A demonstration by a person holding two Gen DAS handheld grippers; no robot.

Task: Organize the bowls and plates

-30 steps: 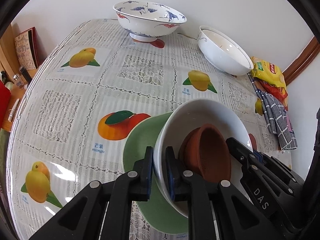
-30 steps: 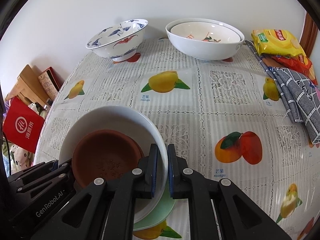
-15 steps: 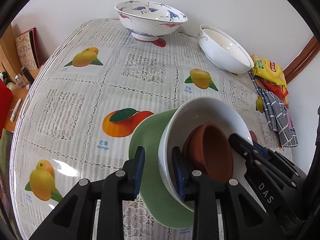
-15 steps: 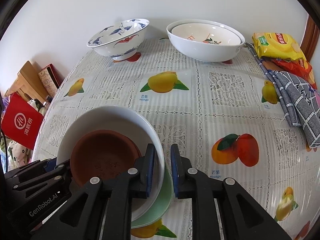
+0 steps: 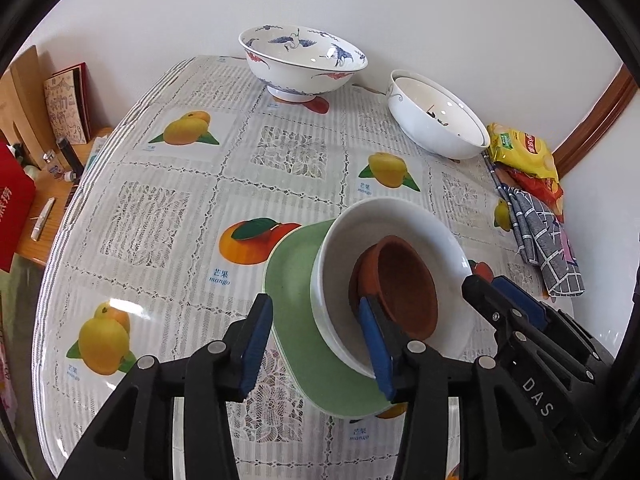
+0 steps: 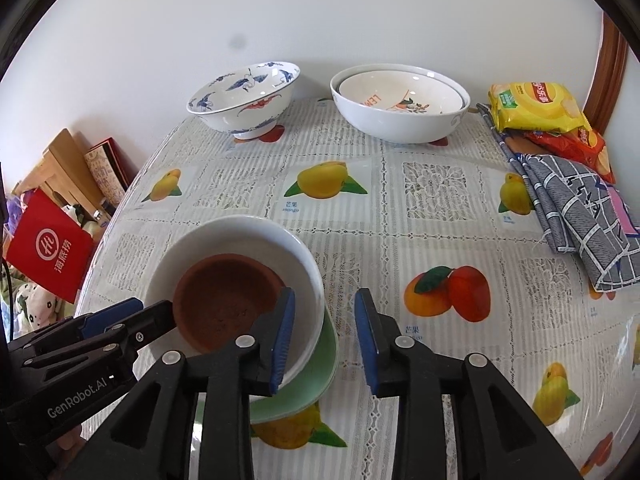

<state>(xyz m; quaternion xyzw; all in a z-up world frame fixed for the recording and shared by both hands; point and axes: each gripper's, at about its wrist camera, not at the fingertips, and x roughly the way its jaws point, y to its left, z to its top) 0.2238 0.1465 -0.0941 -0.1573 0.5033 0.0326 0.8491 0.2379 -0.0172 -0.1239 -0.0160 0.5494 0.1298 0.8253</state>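
Observation:
A white bowl [image 5: 392, 216] [image 6: 224, 236] sits on a green plate [image 5: 296, 264] [image 6: 316, 376] near the front of the table, with a brown clay bowl [image 5: 404, 280] [image 6: 224, 300] inside it. My left gripper [image 5: 314, 302] [image 6: 154, 312] straddles the white bowl's near rim, one finger inside and one over the plate. Its jaws are opening and the pads stand off the rim. My right gripper [image 6: 325, 294] [image 5: 484, 282] straddles the opposite rim the same way, jaws opening, pads clear of it.
At the back stand a blue-and-white crane bowl [image 5: 300, 60] [image 6: 244, 96] and two nested white bowls [image 5: 436, 116] [image 6: 400, 104]. Snack bags [image 6: 536, 108] and a checked cloth [image 6: 576, 208] lie at the right edge. A red bag [image 6: 48, 248] sits beyond the table's left edge.
Both grippers were shut on the white bowl's rim. Their jaws have spread and let it go, and both have lifted back a little. The bowls stay on the plate.

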